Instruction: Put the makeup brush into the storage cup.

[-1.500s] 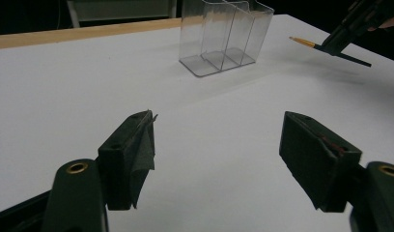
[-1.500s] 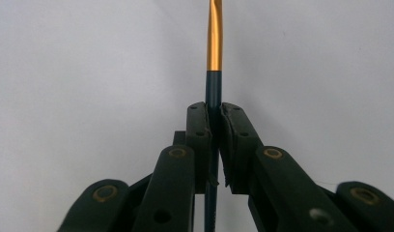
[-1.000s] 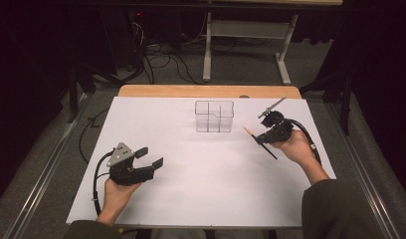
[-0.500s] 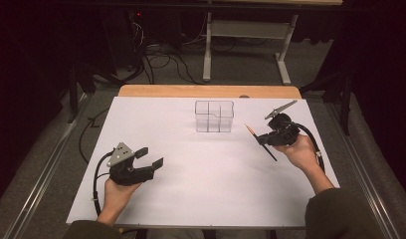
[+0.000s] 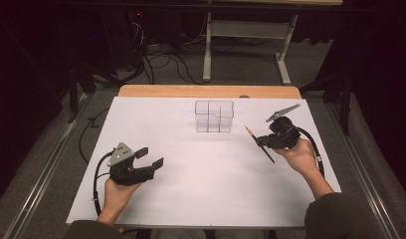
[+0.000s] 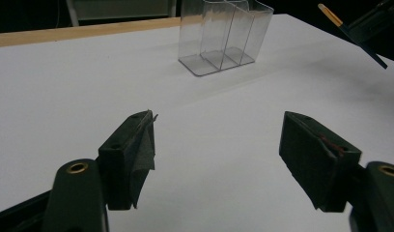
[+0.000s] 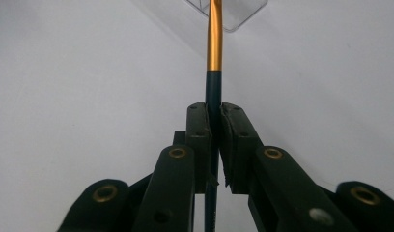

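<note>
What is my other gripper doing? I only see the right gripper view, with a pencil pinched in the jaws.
Observer: The left gripper is over the near left part of the white table. Its jaws are wide open with nothing between them.
Operator: Where does my pencil point?
Observer: The pencil has its sharpened tip aimed toward the clear box, which is apart from it.
Operator: What's in the box?
Observer: It stands upright at the far middle of the table. Dividers split it into compartments, and all of them look empty.
</note>
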### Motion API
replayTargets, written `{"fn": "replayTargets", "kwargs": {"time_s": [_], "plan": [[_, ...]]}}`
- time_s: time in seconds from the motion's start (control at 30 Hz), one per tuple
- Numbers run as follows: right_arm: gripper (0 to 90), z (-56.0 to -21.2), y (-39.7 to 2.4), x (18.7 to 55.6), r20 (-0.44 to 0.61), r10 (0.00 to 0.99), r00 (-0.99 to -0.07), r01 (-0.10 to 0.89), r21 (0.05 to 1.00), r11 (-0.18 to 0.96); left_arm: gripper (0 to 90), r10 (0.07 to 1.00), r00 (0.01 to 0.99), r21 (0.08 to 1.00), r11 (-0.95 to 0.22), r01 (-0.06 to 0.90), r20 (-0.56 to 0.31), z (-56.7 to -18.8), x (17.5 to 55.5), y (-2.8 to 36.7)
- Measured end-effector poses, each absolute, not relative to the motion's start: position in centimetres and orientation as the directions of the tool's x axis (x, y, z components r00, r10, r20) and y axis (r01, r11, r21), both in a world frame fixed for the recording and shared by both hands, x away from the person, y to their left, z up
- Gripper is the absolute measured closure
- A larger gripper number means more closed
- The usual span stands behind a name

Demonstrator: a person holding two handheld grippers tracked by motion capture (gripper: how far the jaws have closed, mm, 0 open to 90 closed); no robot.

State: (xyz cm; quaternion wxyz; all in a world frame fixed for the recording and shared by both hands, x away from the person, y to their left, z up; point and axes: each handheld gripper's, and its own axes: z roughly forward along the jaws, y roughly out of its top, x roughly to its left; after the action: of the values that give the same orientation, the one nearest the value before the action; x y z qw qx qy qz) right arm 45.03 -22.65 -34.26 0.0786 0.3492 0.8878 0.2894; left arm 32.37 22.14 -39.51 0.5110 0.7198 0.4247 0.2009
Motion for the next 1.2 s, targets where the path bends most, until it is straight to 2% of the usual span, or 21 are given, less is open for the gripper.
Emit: {"fn": "replayTargets", "kwargs": {"time_s": [1.2], "plan": [[84.7, -33.89, -22.85, 44.78, 0.098, 0.683, -0.724, 0.543, 0.692, 0.476, 28.8, 0.816, 0.560, 0.906, -0.119, 0.405, -0.144, -39.53, 32.35, 22.06]]}}
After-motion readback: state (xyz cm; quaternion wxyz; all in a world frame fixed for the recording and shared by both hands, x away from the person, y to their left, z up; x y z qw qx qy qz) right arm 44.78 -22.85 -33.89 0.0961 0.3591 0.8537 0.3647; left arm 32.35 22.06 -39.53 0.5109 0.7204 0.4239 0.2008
